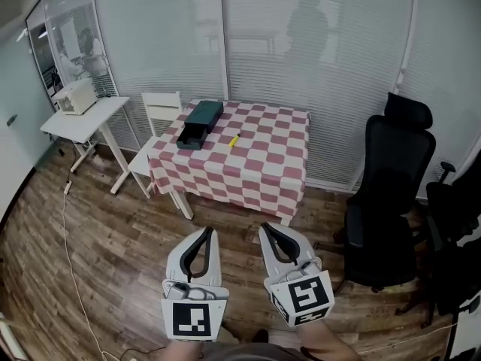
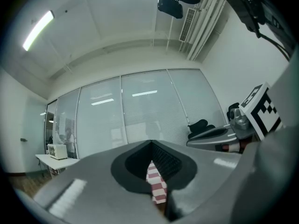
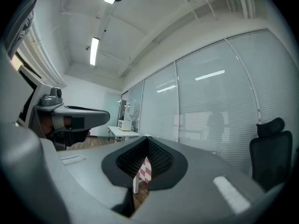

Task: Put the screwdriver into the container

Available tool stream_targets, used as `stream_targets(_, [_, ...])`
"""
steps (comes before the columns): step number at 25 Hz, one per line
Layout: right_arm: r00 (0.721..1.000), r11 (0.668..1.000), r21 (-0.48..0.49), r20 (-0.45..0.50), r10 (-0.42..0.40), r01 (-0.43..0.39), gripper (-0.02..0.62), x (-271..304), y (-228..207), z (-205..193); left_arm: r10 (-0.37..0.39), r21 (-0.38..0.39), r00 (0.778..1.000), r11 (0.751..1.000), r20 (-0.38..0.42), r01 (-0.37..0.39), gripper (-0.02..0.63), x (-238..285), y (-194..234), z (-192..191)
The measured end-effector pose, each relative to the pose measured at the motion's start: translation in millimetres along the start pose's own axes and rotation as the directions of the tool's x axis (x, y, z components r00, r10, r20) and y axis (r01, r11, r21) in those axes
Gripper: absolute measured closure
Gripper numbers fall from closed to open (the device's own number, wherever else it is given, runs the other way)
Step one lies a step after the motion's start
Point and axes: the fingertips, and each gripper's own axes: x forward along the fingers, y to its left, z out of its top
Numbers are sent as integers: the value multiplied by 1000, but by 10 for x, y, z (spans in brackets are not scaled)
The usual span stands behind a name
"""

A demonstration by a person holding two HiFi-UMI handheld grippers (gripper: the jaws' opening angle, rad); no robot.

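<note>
1. Left gripper point(image 1: 204, 235): I hold it low in front of me over the wooden floor point(image 1: 113, 247). Its fingers point(image 2: 93, 185) are pressed together at the tips, with nothing between them.
2. Right gripper point(image 1: 268, 230): it is just beside the left one and points the same way. Its fingers point(image 3: 210, 171) are likewise closed tip to tip and empty.
3. Screwdriver point(image 1: 234, 140): small and yellow-handled, it lies on the red-and-white checked surface point(image 1: 263, 171). It is near the container on its right in the head view, and apparently not touching it.
4. Container point(image 1: 199, 124): a dark green box toward the far left of the surface. A lower part juts out toward me, and its inside cannot be made out from here.
5. Surroundings: a black office chair point(image 1: 391, 194) stands to the right of the surface, clear of the direct path.
6. Progress, as I judge it: no step is done. Both grippers are well apart from the surface, and the screwdriver is untouched and outside the container. I have yet to approach, spread one pair of fingers, pinch the screwdriver, carry it across and release it inside.
</note>
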Motion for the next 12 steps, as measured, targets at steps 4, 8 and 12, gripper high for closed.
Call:
stream_targets(4, [1000,1000,-7,-16,10,-10,569,223,-5,-89,2,-20,1000,1000,-19,-2,606,164,135,-166])
stream_targets(8, [999,1000,9,-47,0,0,569,584,-94,-250,-20,-22,1000,1000,-23,20,606,489,317,-365])
stream_targets(12, [998,1000,-3,-63,-14,14,571,1051,-219,-257,-54,-20,998,998,-18,53,606,907,576,-477])
